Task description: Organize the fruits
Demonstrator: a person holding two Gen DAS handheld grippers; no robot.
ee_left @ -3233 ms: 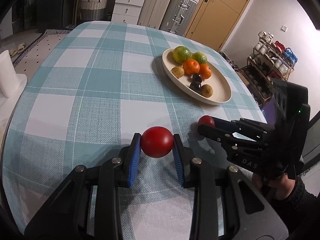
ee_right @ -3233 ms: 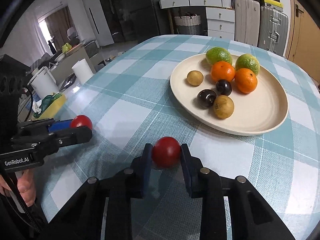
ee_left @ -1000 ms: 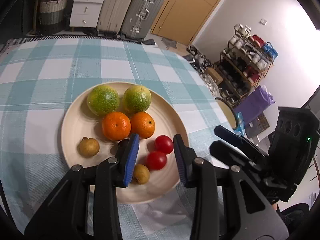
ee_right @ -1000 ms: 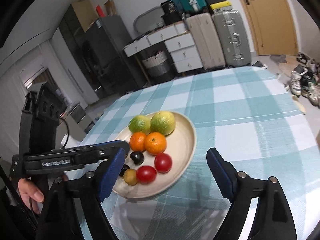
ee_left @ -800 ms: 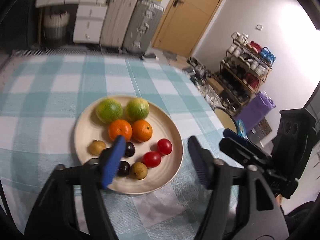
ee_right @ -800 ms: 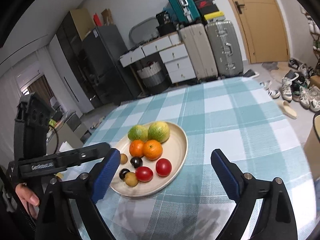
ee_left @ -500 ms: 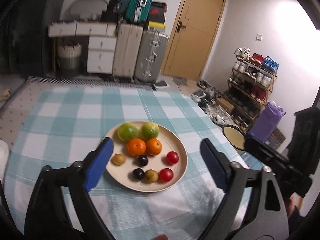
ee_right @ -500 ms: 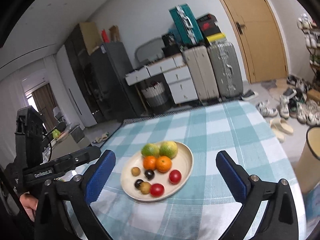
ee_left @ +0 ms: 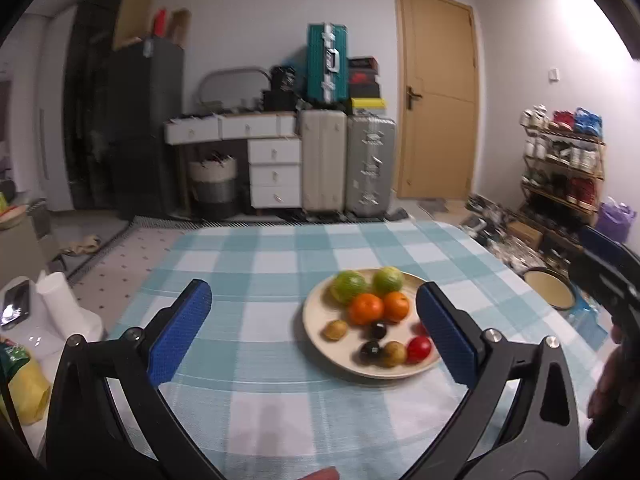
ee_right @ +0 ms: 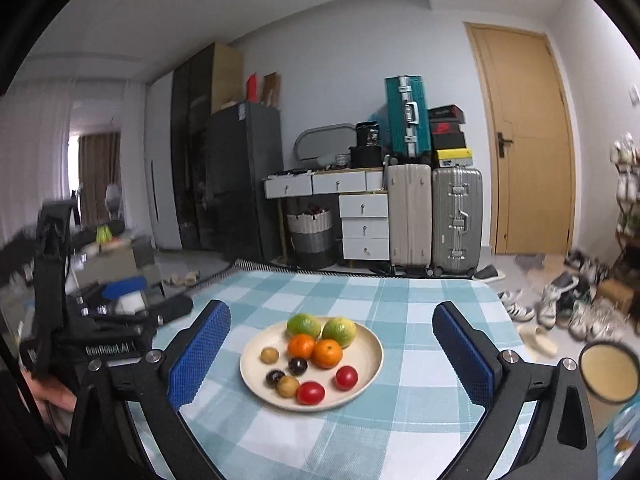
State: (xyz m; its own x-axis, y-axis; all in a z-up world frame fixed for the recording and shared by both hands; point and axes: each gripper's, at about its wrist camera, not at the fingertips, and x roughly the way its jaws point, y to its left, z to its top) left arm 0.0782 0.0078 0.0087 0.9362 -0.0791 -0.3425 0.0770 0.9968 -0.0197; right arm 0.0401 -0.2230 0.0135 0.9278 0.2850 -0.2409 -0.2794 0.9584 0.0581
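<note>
I see the cream plate [ee_right: 370, 344] on the checked tablecloth [ee_right: 400, 304] holding two green citrus [ee_right: 304, 326], two oranges [ee_right: 327, 353], two dark plums [ee_right: 298, 366], two small brown fruits [ee_right: 269, 355] and two red tomatoes [ee_right: 346, 377]. My left gripper [ee_left: 316, 330] is opening, nothing between its blue pads; my right gripper [ee_right: 330, 356] gapes wide, empty. The left gripper's body reads "GenRobot.AI".

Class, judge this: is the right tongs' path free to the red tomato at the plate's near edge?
Probably yes: the right tongs are open, nothing lies between them and the round red tomato on the cream plate.
</note>
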